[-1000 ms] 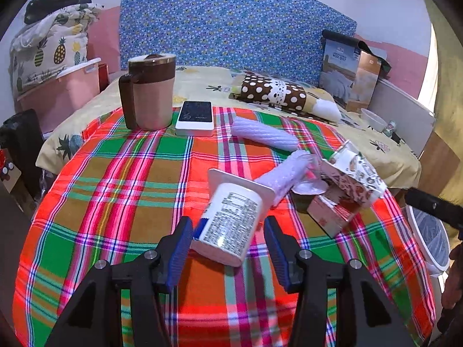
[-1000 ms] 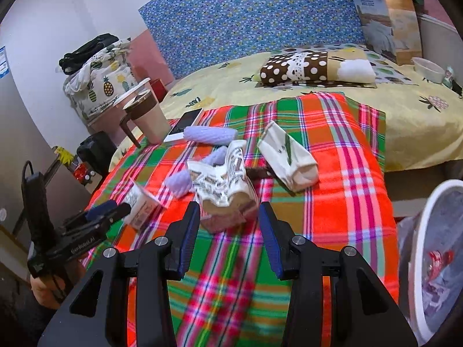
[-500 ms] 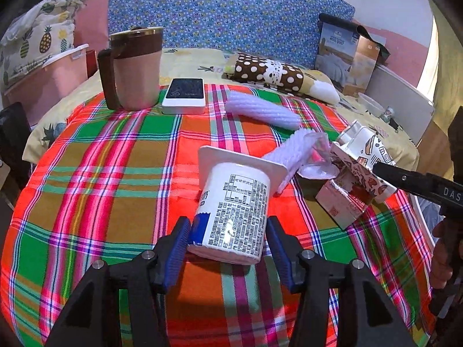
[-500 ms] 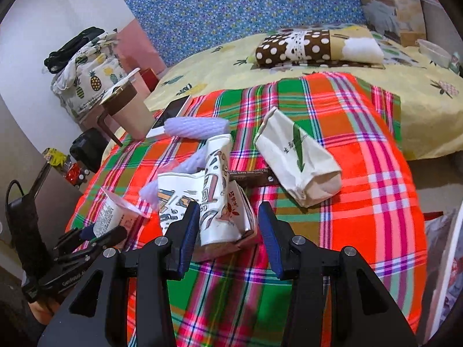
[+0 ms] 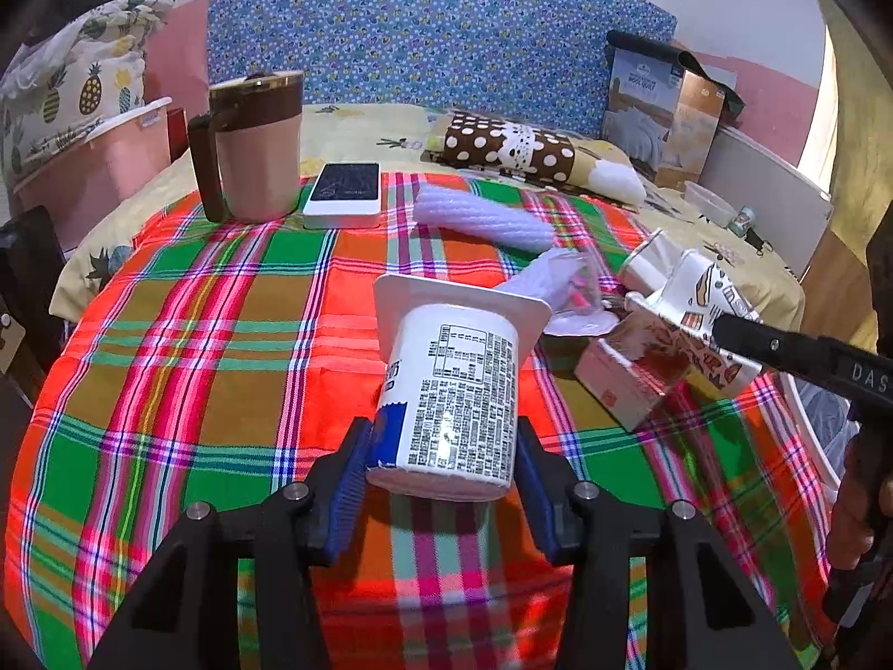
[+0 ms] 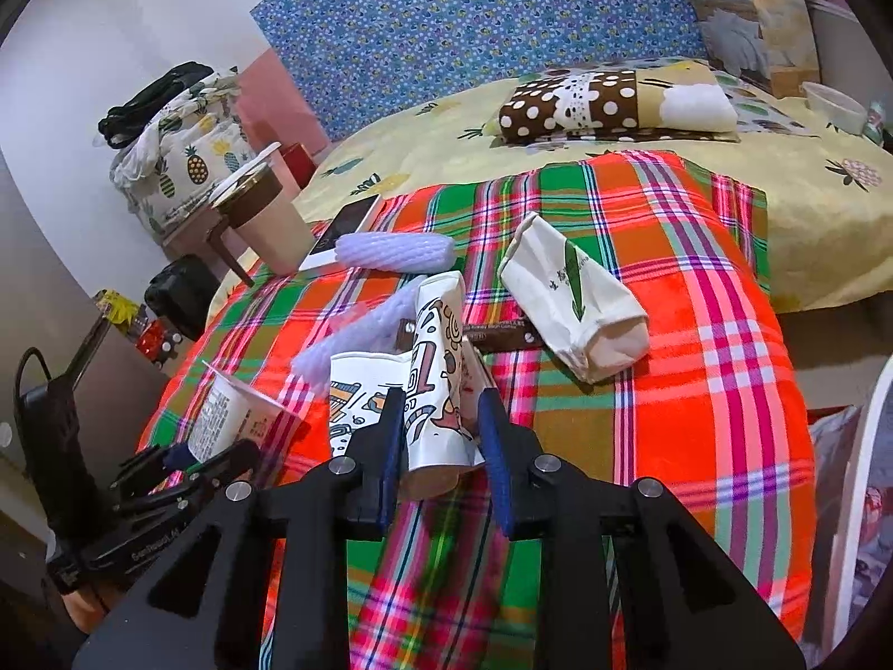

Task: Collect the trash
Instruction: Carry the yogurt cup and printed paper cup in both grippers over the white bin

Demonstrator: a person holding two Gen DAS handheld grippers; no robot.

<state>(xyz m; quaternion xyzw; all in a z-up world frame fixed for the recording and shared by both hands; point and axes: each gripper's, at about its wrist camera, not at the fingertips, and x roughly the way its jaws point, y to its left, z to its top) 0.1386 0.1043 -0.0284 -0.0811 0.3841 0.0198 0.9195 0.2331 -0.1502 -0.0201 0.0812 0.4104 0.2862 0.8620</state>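
Both tongs clamped on trash, jaws just closed in
Left gripper (image 5: 441, 466) pinches the yogurt cup (image 5: 452, 391); right gripper (image 6: 441, 441) squeezes the crushed paper cup (image 6: 441, 374); only the right view shows the paper bag (image 6: 575, 307).

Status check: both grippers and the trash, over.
Left gripper closing on yogurt cup. Right gripper closing, squeezing crushed paper cup. Nothing blocking.

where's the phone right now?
Left wrist view: the phone lies flat at the far left of the plaid cloth, beside the lidded mug and left of the purple foam sleeve.
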